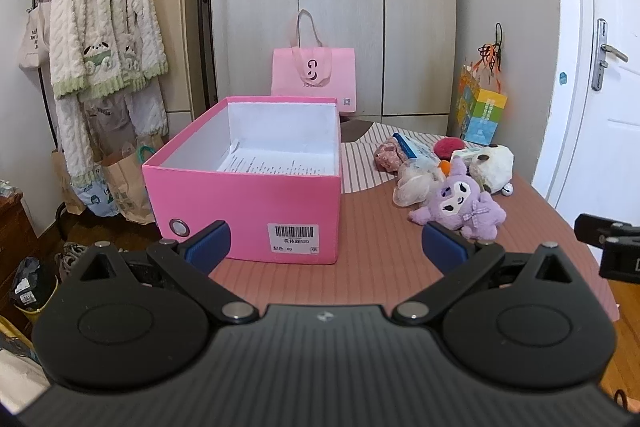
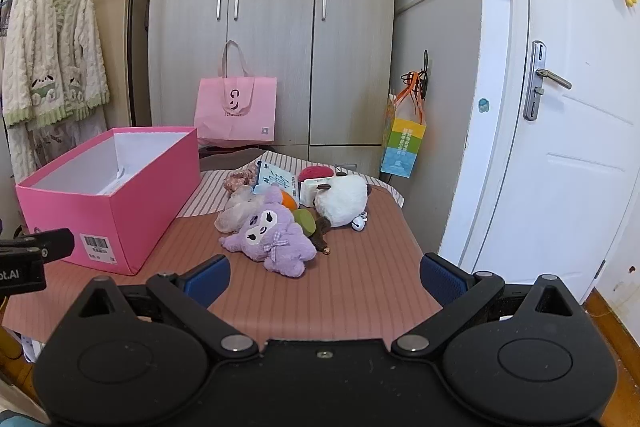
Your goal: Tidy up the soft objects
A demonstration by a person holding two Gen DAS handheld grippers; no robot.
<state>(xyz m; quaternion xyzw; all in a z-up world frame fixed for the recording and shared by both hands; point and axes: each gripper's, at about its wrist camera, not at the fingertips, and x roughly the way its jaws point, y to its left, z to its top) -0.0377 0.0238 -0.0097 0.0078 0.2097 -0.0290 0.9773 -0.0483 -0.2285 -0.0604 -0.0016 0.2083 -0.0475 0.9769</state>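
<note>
An open pink box (image 1: 244, 203) with a white inside stands on the table's left; it also shows in the right wrist view (image 2: 116, 203). To its right lies a pile of soft things: a purple plush (image 1: 464, 207) (image 2: 272, 235) in front, a white plush (image 1: 494, 167) (image 2: 342, 201), a red ball (image 1: 448, 146) (image 2: 316, 173), a pale fabric lump (image 2: 236, 211) and a blue packet (image 2: 274, 179). My left gripper (image 1: 326, 247) is open and empty before the box. My right gripper (image 2: 324, 277) is open and empty just before the purple plush.
The table has a reddish striped mat (image 2: 360, 287) and a striped cloth (image 1: 368, 155) at the back. A pink tote (image 1: 314, 75) leans on the wardrobe. A colourful bag (image 1: 480, 111) hangs at the right. A clothes rack (image 1: 100, 27) stands left; a white door (image 2: 560, 127) right.
</note>
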